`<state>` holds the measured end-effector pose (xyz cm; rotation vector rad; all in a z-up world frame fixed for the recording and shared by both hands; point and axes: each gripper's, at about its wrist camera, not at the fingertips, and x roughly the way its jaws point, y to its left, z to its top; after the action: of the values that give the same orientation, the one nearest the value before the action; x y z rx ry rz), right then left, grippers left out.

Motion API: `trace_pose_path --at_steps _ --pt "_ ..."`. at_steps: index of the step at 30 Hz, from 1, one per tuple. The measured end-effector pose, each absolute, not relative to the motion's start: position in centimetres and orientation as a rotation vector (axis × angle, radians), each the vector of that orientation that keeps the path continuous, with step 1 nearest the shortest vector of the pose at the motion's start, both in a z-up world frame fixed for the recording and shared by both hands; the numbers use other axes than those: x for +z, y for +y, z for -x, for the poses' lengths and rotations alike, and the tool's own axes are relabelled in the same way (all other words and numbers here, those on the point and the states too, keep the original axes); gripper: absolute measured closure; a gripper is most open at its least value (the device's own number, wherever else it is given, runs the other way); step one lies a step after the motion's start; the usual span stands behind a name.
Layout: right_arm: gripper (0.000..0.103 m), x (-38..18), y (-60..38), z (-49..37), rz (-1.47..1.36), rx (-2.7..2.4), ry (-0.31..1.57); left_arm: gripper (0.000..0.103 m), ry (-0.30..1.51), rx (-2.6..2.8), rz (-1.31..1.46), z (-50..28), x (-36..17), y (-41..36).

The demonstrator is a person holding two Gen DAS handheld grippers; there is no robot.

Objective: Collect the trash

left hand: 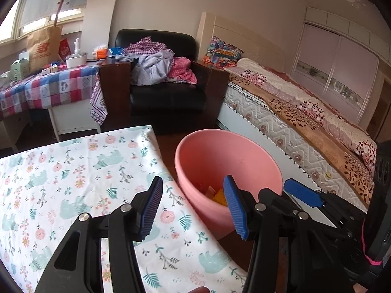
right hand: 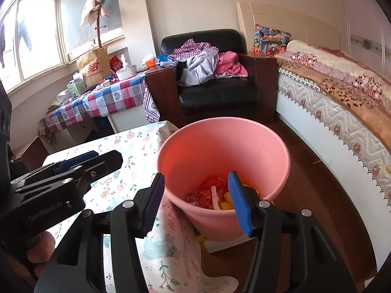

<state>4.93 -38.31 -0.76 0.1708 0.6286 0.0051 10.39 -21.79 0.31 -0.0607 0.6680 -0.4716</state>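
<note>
A pink plastic bin stands on the wood floor beside a table covered with a floral cloth. Red wrappers, yellow pieces and white scraps lie in the bottom of the bin. My left gripper is open over the table's edge and the bin's near rim, with nothing between its pads. My right gripper is open above the bin's near rim and holds nothing. Each wrist view shows the other gripper alongside, by one of its blue fingers.
A black armchair piled with clothes stands behind the bin. A bed runs along the right. At the back left is a checked-cloth table crowded with a paper bag and boxes. A person's hand shows at the lower left.
</note>
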Motion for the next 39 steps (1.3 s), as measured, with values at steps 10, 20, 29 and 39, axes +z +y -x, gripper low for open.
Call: trace_pose_path --at_steps 10,20,29,39 --pt "0.048 -0.2 -36.5 -3.8 -0.141 -0.024 0.613 0.052 0.629 -0.444 0.059 -8.1 1.4 -19.4" --pt "0.048 0.2 -34.6 -2.5 -0.102 -0.030 0.591 0.052 0.620 -0.451 0.072 -6.8 1.8 -17.9" --pt "0.048 0.5 -33.9 -1.9 -0.092 -0.033 0.588 0.052 0.625 -0.454 0.083 -6.0 1.6 -17.1" --pt "0.048 0.5 -33.9 -1.7 -0.091 -0.035 0.588 0.052 0.619 -0.457 0.089 -5.7 1.5 -16.7"
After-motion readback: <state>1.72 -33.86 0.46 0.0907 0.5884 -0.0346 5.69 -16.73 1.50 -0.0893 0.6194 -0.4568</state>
